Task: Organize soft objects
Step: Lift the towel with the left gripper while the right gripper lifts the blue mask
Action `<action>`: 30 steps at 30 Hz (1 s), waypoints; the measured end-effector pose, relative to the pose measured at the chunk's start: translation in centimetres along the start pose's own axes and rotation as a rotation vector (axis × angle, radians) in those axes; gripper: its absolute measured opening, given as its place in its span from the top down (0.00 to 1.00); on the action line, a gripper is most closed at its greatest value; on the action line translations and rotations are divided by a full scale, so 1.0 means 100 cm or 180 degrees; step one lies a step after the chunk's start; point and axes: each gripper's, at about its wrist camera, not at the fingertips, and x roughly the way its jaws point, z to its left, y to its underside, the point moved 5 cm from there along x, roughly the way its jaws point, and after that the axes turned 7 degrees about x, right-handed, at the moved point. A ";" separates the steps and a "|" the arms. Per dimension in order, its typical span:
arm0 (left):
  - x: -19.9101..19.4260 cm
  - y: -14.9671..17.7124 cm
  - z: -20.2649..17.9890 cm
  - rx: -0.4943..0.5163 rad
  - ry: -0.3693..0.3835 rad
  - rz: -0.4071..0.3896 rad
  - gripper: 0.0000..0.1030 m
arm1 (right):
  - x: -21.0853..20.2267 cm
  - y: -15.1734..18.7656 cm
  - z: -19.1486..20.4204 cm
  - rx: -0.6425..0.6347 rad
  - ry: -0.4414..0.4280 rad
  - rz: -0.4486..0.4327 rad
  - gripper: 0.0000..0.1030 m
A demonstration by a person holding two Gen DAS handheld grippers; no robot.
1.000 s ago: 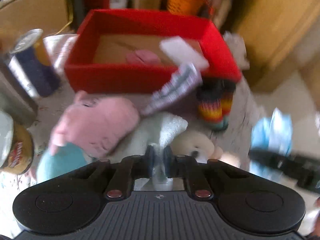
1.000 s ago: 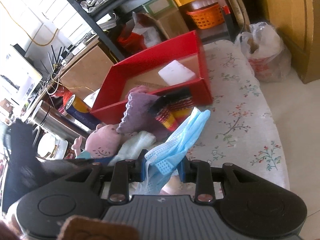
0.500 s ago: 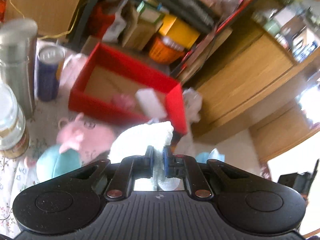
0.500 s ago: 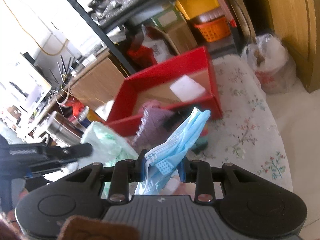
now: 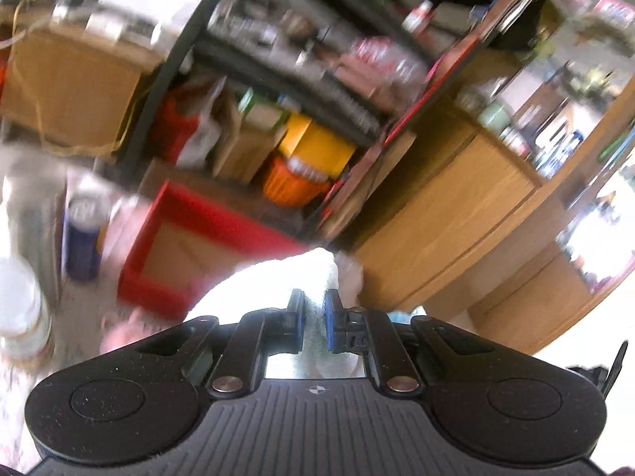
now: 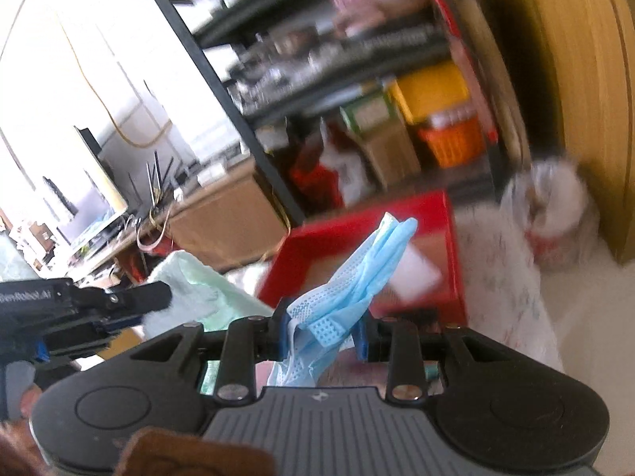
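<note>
My left tongs (image 5: 313,319) pinch a pale fluffy cloth (image 5: 274,281), raised above the table (image 6: 512,277) in front of the red box (image 5: 174,238). My right tongs (image 6: 323,335) pinch a blue face mask (image 6: 357,277), raised near the box, its free end pointing up over the box. Both views are blurred.

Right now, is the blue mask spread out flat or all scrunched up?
Scrunched up. The blue mask is bunched into a twisted strip, pinched in the right hand-held gripper and sticking up in front of the red box.
</note>
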 end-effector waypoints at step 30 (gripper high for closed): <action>0.045 -0.101 -0.013 0.0010 0.0305 -0.0577 0.91 | 0.039 -0.103 0.053 -0.0618 0.0140 -0.0744 0.97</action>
